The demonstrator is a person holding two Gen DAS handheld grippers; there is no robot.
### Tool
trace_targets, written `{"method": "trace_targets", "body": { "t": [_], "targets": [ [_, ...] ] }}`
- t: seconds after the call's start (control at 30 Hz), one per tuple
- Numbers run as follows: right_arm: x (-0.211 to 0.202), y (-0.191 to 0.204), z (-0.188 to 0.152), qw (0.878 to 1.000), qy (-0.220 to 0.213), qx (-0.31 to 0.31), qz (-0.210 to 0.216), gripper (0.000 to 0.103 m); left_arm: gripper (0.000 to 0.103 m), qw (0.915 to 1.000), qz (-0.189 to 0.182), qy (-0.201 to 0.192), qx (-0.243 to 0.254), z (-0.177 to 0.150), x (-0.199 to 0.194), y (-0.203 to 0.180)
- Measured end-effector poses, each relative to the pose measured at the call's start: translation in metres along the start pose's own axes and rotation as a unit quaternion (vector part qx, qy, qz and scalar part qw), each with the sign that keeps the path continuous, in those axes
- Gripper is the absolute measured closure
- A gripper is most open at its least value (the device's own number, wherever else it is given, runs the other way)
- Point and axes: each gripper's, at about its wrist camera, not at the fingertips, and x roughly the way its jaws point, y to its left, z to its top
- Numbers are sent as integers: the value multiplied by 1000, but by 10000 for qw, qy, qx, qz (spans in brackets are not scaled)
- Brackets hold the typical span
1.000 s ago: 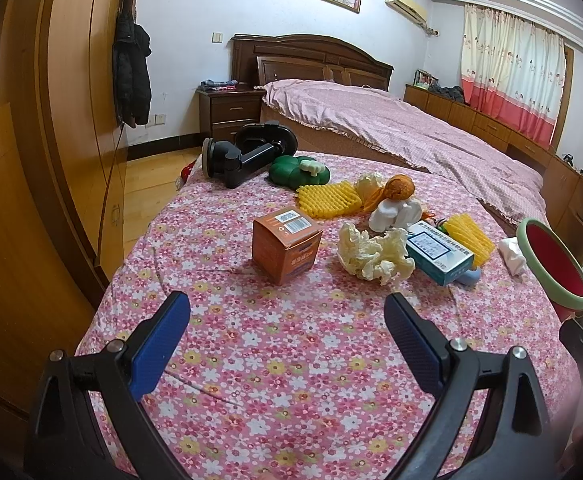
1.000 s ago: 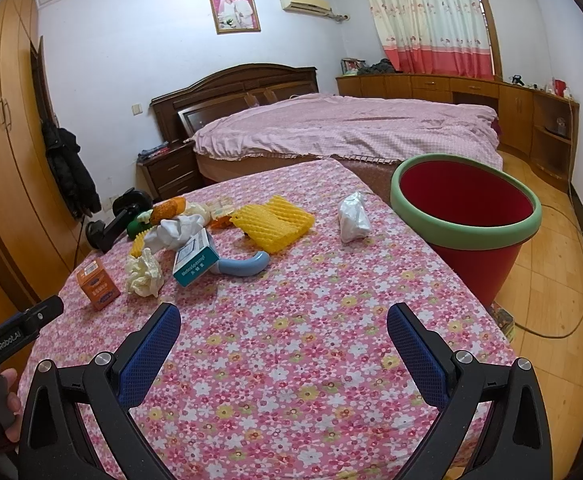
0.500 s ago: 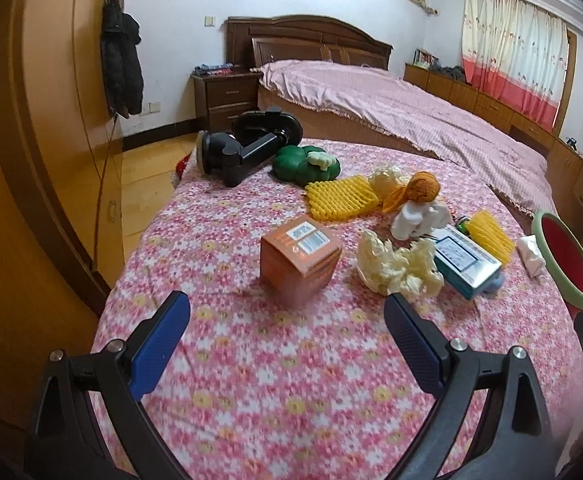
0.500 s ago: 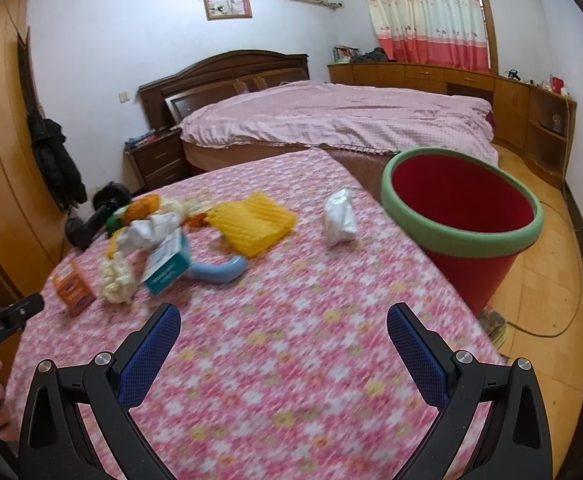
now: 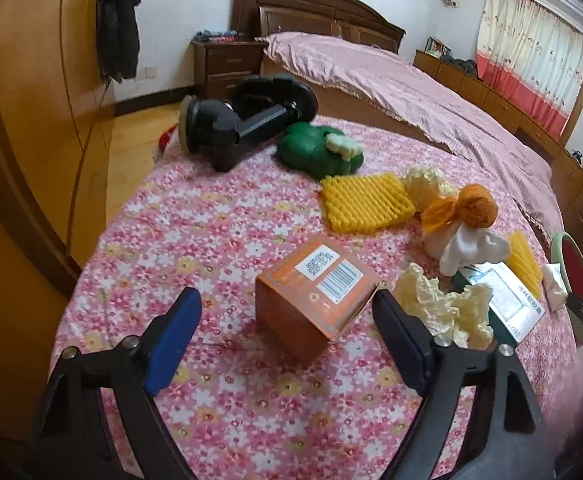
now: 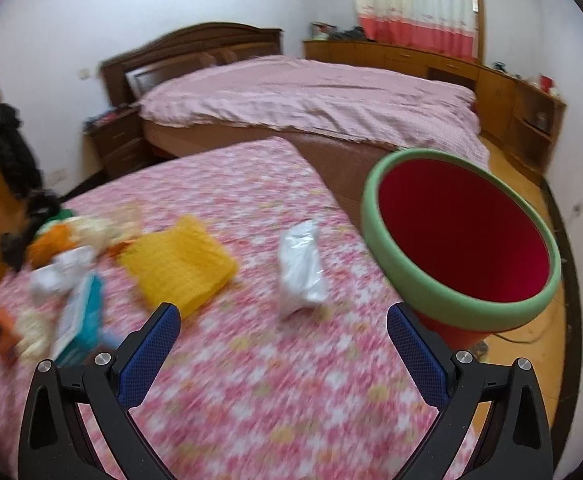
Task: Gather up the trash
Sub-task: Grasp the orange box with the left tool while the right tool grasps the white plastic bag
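Two sets of jaws, nothing gripped: your left gripper point(image 5: 283, 332) is closing around the orange box point(image 5: 315, 292), pads not yet touching. Your right gripper point(image 6: 281, 344) stands wide open above the tabletop point(image 6: 251, 380), the white wrapper point(image 6: 301, 268) just beyond, the red bin point(image 6: 461, 246) beside it.

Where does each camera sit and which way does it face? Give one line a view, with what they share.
Left wrist: rides on the left gripper, angled down over the floral table at the orange box between its closing, not yet touching fingers; only those fingers show.
Right wrist: rides on the right gripper, angled down toward the white wrapper and red bin; its open fingers show, the picture blurred.
Shared: table, bin, wrapper, teal box, yellow foam nets, bed.
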Motion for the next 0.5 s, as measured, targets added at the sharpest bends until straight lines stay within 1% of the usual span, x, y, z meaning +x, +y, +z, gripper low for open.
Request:
{"method": "trace_targets", "body": {
  "t": [0.07,0.13,0.2,0.23,0.27,0.3,0.33,0.43,0.5],
  "targets": [
    [17,-2,4,9998,137,79,-151,1,18,9999,-48,-54,120,0,2,-3],
    [31,-5,5,9994,257,160,-188,1,18,9996,-50,-78,284,2,6,-7],
    [41,-2,6,9990,375,152,-183,13,18,9993,-169,13,326,2,12,-8],
    [46,-1,6,9988,445,105,-154,24,19,9992,-256,82,305,3,16,-8],
    [50,2,6,9986,521,50,-104,30,25,9989,-344,165,269,3,20,-7],
    [53,4,5,9982,602,-16,-44,31,30,9986,-408,246,235,3,25,-6],
    [55,8,4,9979,633,-104,-80,31,32,9982,-460,306,223,3,28,-7],
    [54,14,3,9979,638,-121,-12,31,32,9981,-391,241,403,1,32,-13],
    [57,15,3,9977,652,-155,-42,31,33,9979,-429,245,421,1,33,-14]
  ]
}}
